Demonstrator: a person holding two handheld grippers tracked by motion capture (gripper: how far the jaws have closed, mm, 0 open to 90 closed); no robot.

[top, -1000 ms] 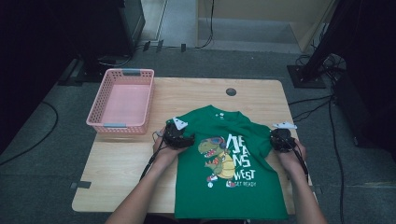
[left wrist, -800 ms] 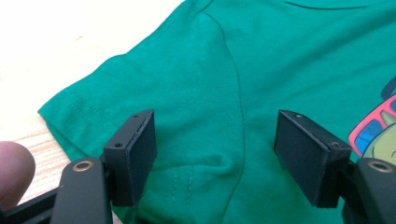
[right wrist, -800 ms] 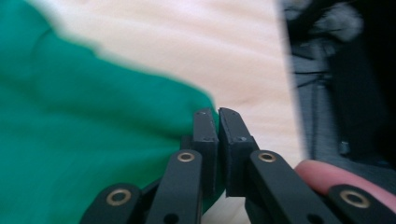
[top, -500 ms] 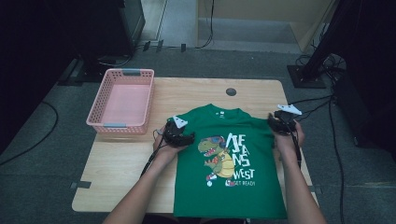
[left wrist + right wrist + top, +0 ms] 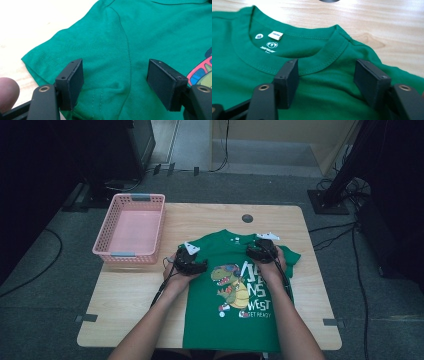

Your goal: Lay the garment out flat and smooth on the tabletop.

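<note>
A green T-shirt (image 5: 230,307) with a dinosaur print lies flat, front up, on the wooden table (image 5: 130,295). My left gripper (image 5: 199,266) stands open over the shirt's left shoulder. Its jaws (image 5: 115,82) straddle the sleeve seam, and the left sleeve (image 5: 50,55) spreads out beyond them. My right gripper (image 5: 260,251) sits just below the collar (image 5: 317,62). Its jaws (image 5: 327,77) have just been opening. Flat shirt cloth lies under the gap and the pads do not press on it. A white neck label (image 5: 275,35) shows inside the collar.
A pink plastic basket (image 5: 132,197) with nothing in it stands at the table's back left. A round cable hole (image 5: 247,218) sits behind the collar. The shirt's right sleeve (image 5: 292,257) lies spread to the right of my right gripper. Both forearms come in from the front edge.
The right gripper has moved left, from the shirt's right sleeve to the spot just below the collar. The left gripper and the shirt's body have stayed put.
</note>
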